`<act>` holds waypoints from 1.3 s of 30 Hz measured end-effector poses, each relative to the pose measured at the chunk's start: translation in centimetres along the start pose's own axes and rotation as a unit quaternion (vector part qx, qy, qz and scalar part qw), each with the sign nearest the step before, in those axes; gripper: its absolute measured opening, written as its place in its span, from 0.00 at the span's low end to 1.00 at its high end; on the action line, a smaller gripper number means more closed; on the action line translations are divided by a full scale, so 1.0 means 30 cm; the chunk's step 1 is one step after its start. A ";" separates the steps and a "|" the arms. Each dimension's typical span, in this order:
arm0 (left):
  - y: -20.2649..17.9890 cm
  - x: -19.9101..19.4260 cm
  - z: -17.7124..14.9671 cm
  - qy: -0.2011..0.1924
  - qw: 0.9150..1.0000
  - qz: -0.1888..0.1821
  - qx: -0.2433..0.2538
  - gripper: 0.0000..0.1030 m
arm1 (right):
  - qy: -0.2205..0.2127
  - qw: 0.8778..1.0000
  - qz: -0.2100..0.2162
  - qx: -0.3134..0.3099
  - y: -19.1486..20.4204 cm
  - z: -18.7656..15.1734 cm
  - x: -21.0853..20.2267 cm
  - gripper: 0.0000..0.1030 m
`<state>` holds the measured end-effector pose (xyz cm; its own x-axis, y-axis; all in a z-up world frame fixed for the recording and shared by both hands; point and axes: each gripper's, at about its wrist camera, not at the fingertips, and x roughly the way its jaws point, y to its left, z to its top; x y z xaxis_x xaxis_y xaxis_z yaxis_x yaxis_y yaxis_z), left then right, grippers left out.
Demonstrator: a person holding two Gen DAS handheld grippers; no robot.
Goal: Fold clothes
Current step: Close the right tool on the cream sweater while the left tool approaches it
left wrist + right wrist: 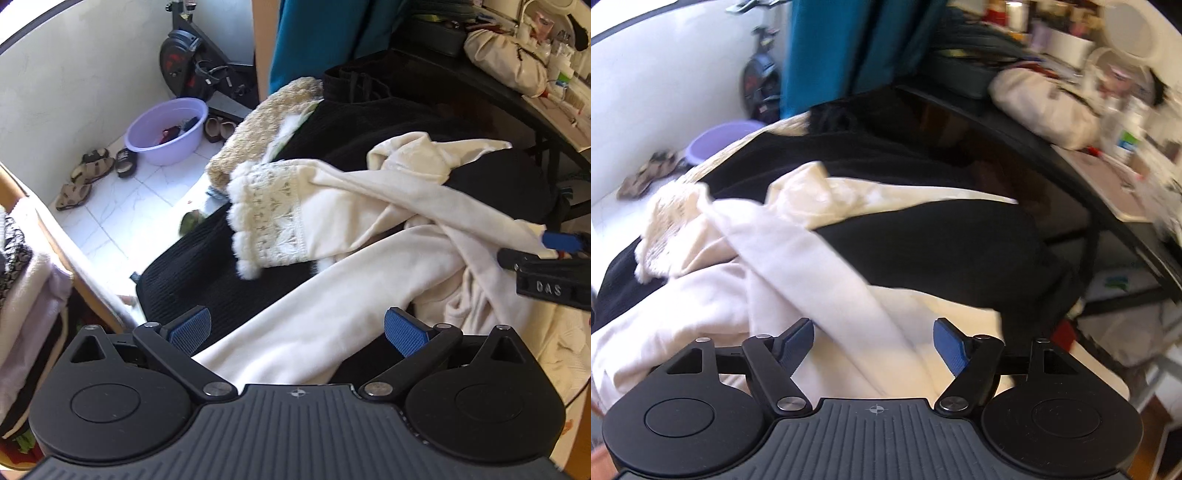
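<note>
Handling the cream garment (pixel 332 325) calls for a soft-goods approach: we judge it light, limp and plush, with no stiffness to carry its own shape, so any lifted part will sag and drag the rest along. It lies crumpled over a black ribbed cloth (pixel 229 295) through the centre of the left wrist view, one long panel running from lower centre toward the right edge, and a cuff with white fur trim and embroidery (pixel 266 218) sitting left of centre.

The left claw (pixel 299 328) is released; its blue pads stand wide apart above the long panel and press on nothing. The right claw (pixel 873 343) stands partly closed with a twisted band of cream fabric (pixel 849 317) running up between its fingers. In the right wrist view, which is blurred, the pads appear clear of the cloth on both sides, so we read it as not yet gripping. In the left wrist view, at the right edge, the same claw shows with cream fabric at its tips, but contact cannot be confirmed there.

We recommend taking hold at a seam, hem or the trimmed cuff, where the layers are thicker and slip less. The fur trim may shed or crush, so we would clamp just behind it. The pile surface may slide between smooth pads; we would gather a full fold.
</note>
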<state>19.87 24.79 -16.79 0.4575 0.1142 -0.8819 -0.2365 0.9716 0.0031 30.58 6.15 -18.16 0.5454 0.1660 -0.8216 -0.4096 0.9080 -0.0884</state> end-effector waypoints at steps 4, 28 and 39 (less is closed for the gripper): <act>0.011 0.006 -0.008 0.009 1.000 0.008 -0.006 0.99 | -0.022 0.999 -0.002 0.047 -0.019 0.020 -0.014 0.21; -0.279 0.060 -0.012 0.024 0.992 -0.046 0.115 0.99 | 0.084 0.871 -0.220 0.432 -0.569 -0.619 -0.254 0.24; -0.246 0.055 -0.003 0.037 0.995 -0.036 0.086 0.99 | 0.010 0.961 0.003 0.275 -0.323 -0.349 -0.218 0.57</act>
<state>22.29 17.78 -18.32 0.4014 0.0326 -0.9153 -0.0516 0.9986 0.0129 23.33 -7.77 -17.81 0.5270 0.1696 -0.8328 0.0387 0.9741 0.2229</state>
